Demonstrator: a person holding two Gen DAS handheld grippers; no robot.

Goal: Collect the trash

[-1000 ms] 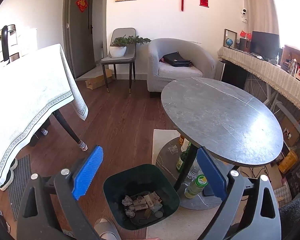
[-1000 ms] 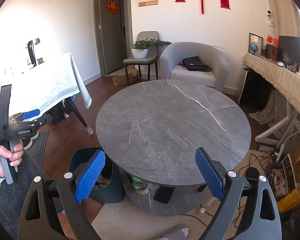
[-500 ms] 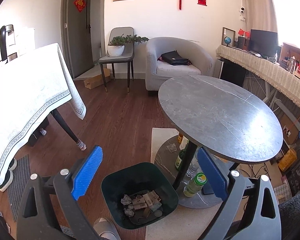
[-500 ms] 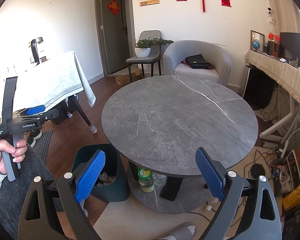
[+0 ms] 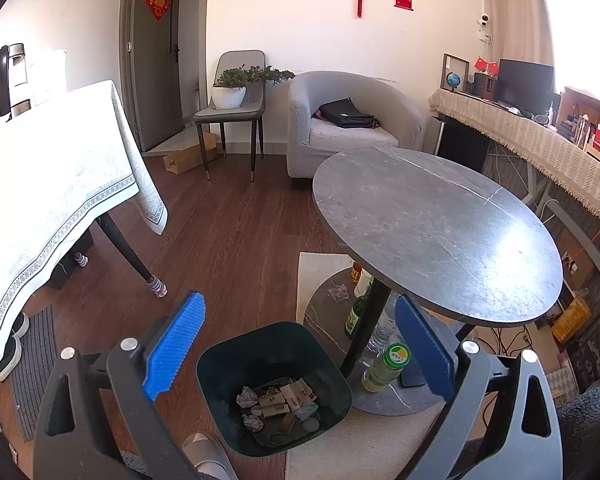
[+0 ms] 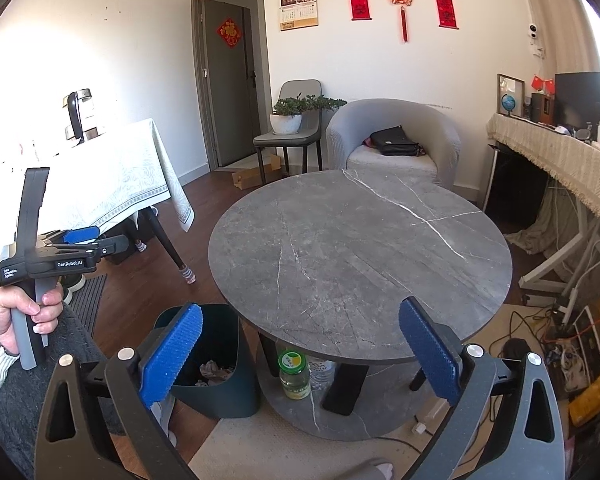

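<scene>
A dark green trash bin [image 5: 276, 344] stands on the floor left of the round grey table [image 5: 432, 232]. It holds crumpled paper and small cartons [image 5: 278, 402]. My left gripper [image 5: 300, 348] is open and empty, held above the bin. My right gripper [image 6: 300, 356] is open and empty, held above the table's near edge [image 6: 360, 352]. The bin [image 6: 216, 384] shows in the right wrist view at lower left, with crumpled paper [image 6: 212, 370] inside. The left gripper [image 6: 80, 246] shows there in a hand at far left.
Several bottles stand on the table's lower shelf, one with a green cap [image 5: 386, 368] [image 6: 294, 374]. A cloth-covered table [image 5: 48, 184] is at left, an armchair [image 5: 352, 120] and a chair with a plant [image 5: 232, 96] at the back. Cables and boxes [image 6: 560, 344] lie at right.
Both grippers have shifted slightly, so the round table and bin sit a little differently in each view. Both stay open and empty. Nothing on the floor or table moved.
</scene>
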